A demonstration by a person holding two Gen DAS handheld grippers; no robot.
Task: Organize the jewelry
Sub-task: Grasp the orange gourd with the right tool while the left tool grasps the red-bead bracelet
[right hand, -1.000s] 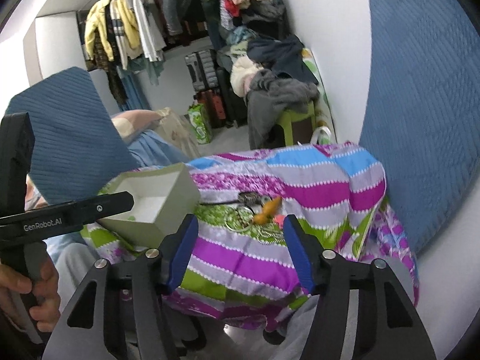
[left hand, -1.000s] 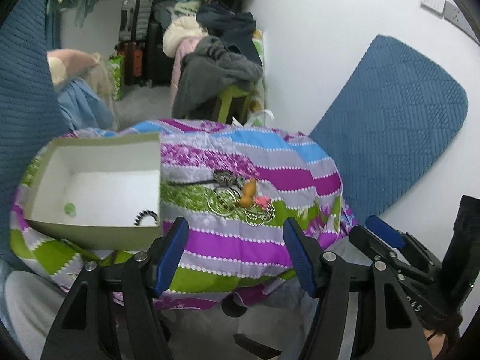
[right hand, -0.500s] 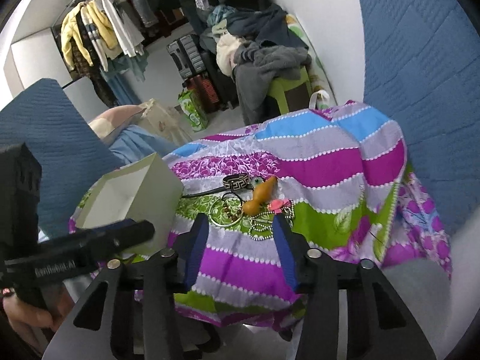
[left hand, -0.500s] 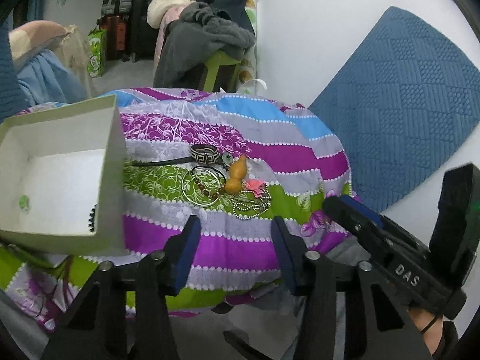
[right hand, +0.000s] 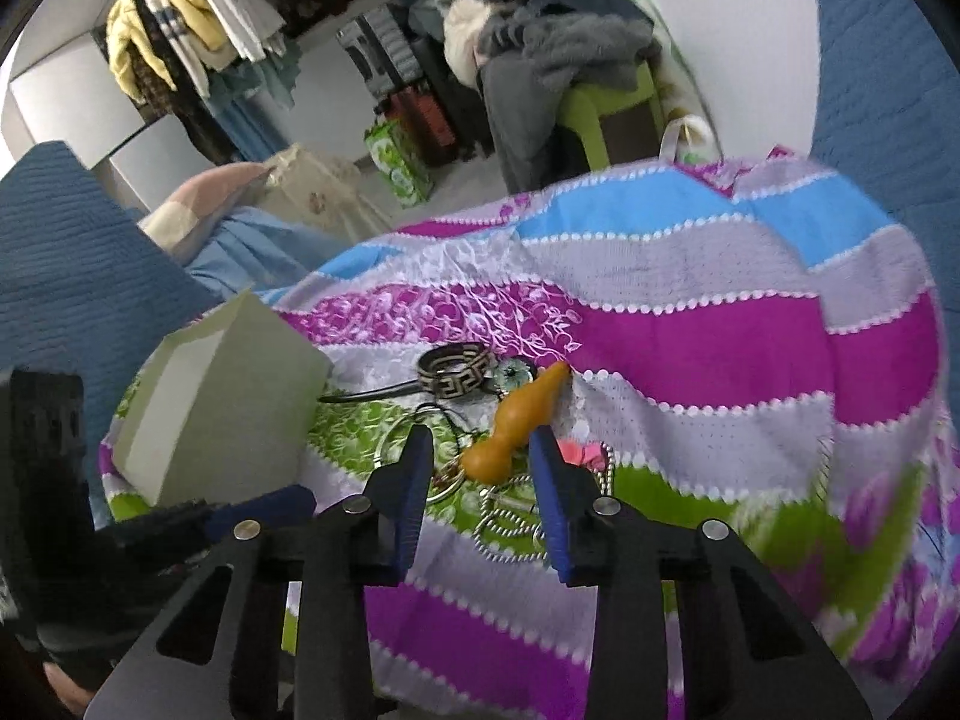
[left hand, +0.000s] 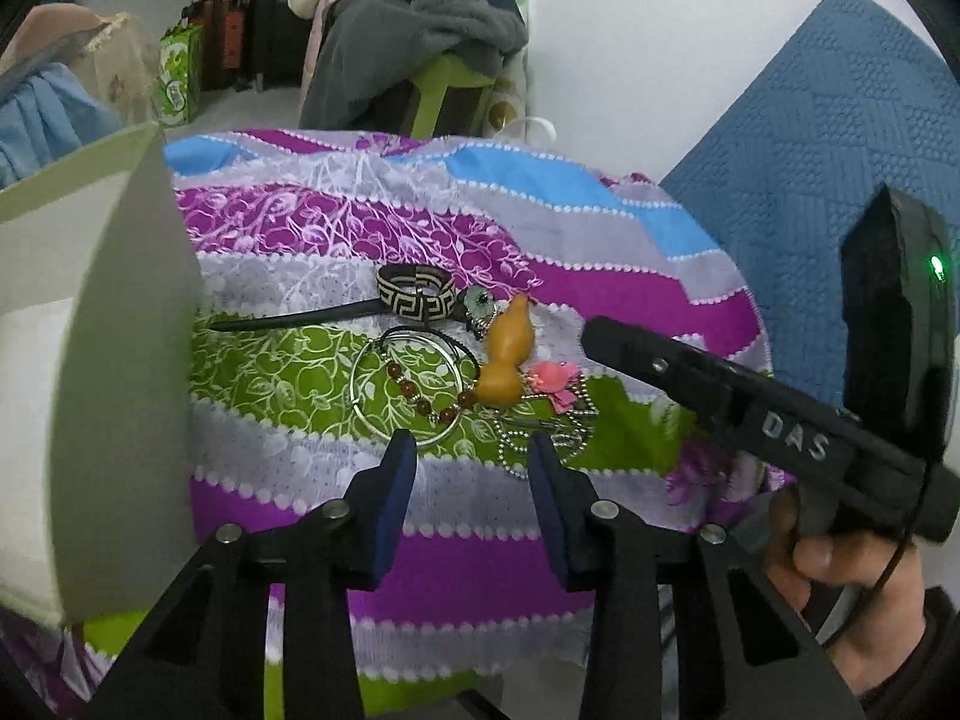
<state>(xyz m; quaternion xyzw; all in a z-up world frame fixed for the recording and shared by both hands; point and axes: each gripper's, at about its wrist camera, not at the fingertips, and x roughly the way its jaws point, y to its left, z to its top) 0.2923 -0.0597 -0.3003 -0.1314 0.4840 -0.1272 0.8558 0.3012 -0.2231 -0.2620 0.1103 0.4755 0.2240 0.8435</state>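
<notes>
A jewelry pile lies on the striped cloth (left hand: 600,300): a black-and-cream patterned bangle (left hand: 414,294), an orange gourd charm (left hand: 510,354), silver hoops (left hand: 408,396) with a brown bead bracelet, a pink flower (left hand: 552,378) and a ball chain (left hand: 540,441). My left gripper (left hand: 471,450) hovers just short of the hoops, jaws closing with nothing between them. My right gripper (right hand: 480,441) is over the same pile, jaws closing; the gourd (right hand: 516,420) shows in the gap beyond its tips, untouched. The pale green box (left hand: 120,360) stands open at the left.
The box (right hand: 222,408) sits close to the left of the pile. My right gripper's body (left hand: 750,408), held by a hand, crosses the right side of the left wrist view. Blue quilted pads lean on the white wall; clothes are heaped on a green stool behind.
Both grippers came down and forward toward the jewelry pile, which now looks much larger. Both pairs of fingers have narrowed. The box has slid toward the left edge of the left wrist view.
</notes>
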